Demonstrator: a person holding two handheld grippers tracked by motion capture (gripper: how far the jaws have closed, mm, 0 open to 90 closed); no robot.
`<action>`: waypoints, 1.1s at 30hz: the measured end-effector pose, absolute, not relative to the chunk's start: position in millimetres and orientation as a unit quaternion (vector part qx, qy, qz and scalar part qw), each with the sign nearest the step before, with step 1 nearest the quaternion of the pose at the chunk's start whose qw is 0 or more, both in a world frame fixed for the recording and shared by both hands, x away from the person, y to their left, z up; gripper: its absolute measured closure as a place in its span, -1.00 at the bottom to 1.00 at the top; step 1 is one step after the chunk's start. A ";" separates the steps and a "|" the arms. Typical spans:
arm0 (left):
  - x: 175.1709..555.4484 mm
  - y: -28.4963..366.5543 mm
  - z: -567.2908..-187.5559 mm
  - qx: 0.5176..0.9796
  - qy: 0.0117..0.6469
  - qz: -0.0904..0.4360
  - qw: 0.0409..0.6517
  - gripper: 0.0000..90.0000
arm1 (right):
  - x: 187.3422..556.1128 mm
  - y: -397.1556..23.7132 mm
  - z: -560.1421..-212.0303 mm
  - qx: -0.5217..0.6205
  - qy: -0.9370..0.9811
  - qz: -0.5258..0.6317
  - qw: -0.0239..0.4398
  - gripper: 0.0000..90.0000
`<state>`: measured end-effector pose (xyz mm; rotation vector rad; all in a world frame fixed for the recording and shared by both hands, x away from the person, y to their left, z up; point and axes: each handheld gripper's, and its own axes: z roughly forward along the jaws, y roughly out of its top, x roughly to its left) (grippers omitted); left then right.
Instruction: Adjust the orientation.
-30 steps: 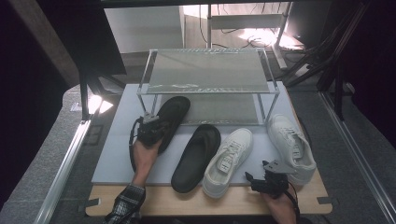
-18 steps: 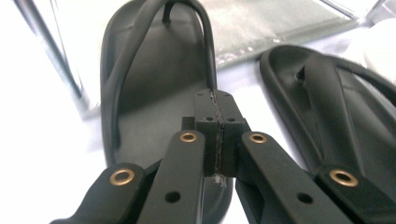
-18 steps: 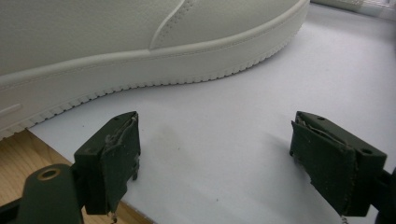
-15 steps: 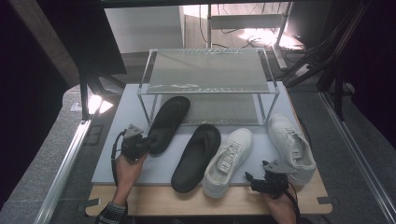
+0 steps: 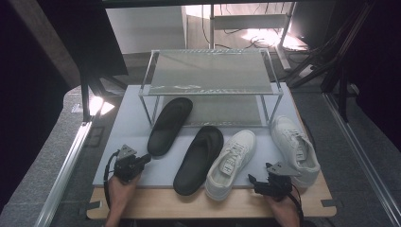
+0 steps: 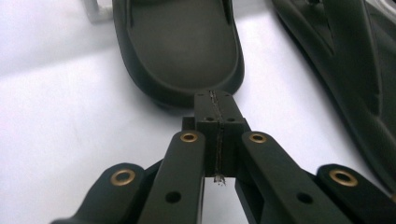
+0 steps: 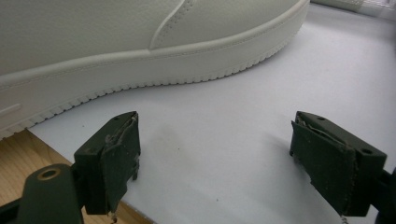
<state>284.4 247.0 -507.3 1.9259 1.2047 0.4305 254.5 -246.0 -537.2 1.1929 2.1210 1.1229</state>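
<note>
Slipper nearest left hand: black slipper lies on the grey mat, toe under the wire rack, heel toward seven o'clock.
Left gripper: jaws pressed flat together, nothing between them; tips just short of the slipper's heel, at its seven o'clock.
Second black slipper: at four o'clock of the first, close beside it.
White sneakers: one at mat centre-right, the other at its three o'clock.
Right gripper: jaws wide apart, empty, at the mat's near edge, between the two sneakers' heels.
</note>
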 end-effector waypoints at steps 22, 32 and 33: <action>302.2 223.8 -519.9 0.779 0.472 0.183 0.369 1.00 | 254.5 -246.0 -537.2 0.433 0.770 0.408 0.229 -0.64; 314.8 211.7 -520.5 0.781 0.467 0.178 0.374 1.00 | 254.5 -246.0 -537.3 0.433 0.770 0.408 0.229 -0.64; 316.4 210.1 -520.8 0.781 0.466 0.178 0.376 1.00 | 254.5 -246.0 -537.2 0.433 0.770 0.408 0.229 -0.64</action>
